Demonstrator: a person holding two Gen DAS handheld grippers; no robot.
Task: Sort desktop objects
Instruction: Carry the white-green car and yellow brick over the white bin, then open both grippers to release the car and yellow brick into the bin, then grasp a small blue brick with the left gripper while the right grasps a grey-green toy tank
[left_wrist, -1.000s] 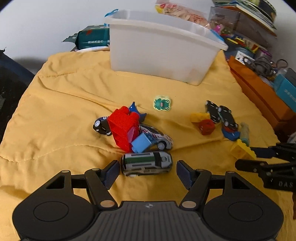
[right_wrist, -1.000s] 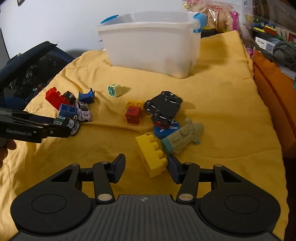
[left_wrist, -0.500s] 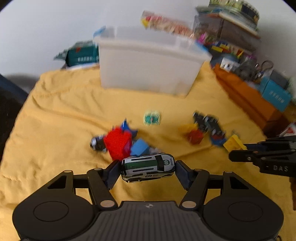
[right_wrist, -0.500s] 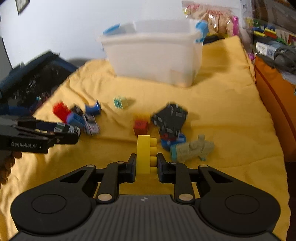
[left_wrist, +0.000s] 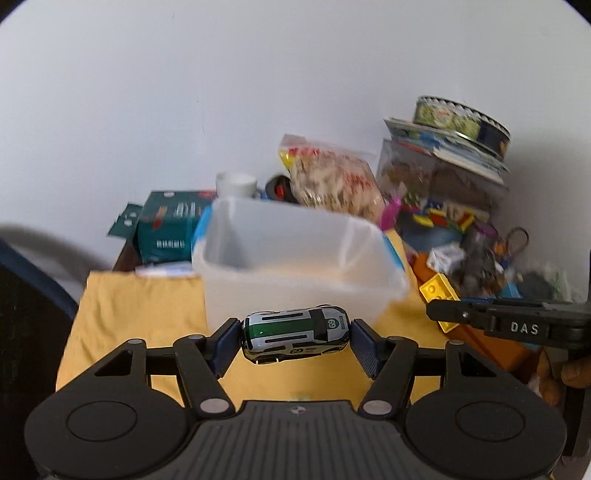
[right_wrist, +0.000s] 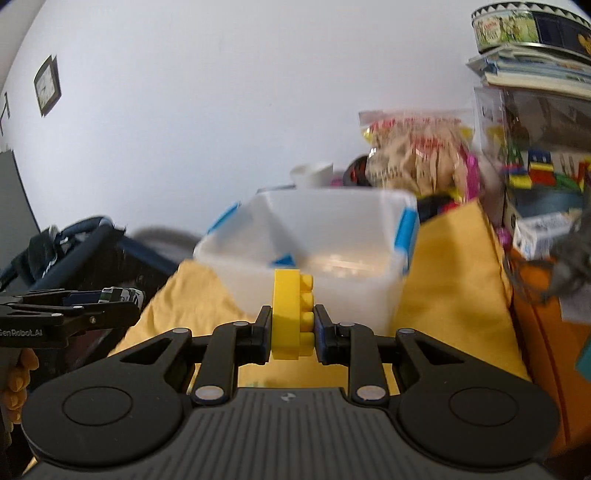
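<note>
Left wrist: fingers (left_wrist: 295, 341) clamp toy car (left_wrist: 295, 339), raised toward bin (left_wrist: 295, 258); right fingers (right_wrist: 293, 325) clamp yellow block (right_wrist: 291, 317), likewise lifted.

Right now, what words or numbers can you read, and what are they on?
"69": on the toy car held in the left gripper.
"DAS": on the right gripper, seen from the left wrist.
"GenRobot.AI": on the left gripper, seen from the right wrist.
Too blurred to read: the green box, the snack bag, the round tin, the wall clock.
</note>
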